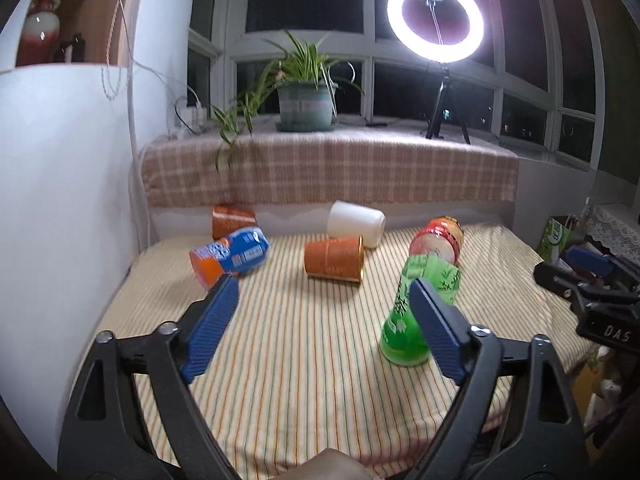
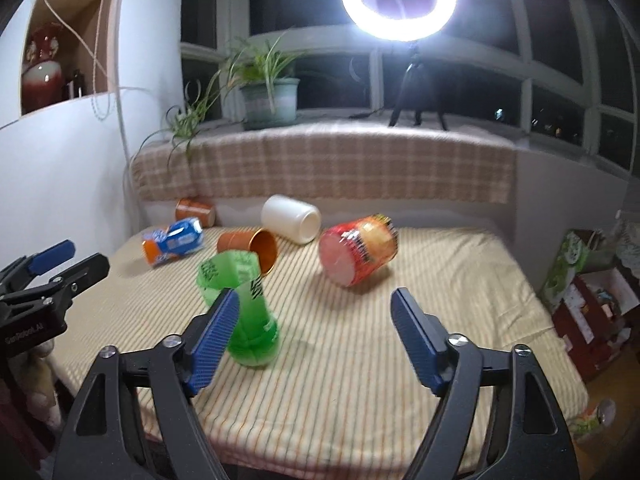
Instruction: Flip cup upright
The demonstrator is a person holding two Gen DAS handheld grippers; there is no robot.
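On the striped tabletop (image 2: 360, 340), green cup (image 2: 244, 308) stands narrow end down, leaning, mouth up toward the back; apparently upright already. It sits just past right gripper (image 2: 316, 312)'s left finger, and behind left gripper (image 1: 324, 300)'s right finger. Both grippers spread wide, holding nothing. Right looks nearer. Orange cup (image 2: 250, 248), white cup (image 2: 292, 218), red cup (image 2: 358, 248), blue cup (image 2: 174, 242) lie on their sides behind.

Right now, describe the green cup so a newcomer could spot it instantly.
Start at the striped tabletop below the ring light, and look to its near edge. The green cup stands there, closest to both claws, in front of the orange cup lying on its side. It is the only translucent green one, tall and flared, and not lying down like its neighbours.
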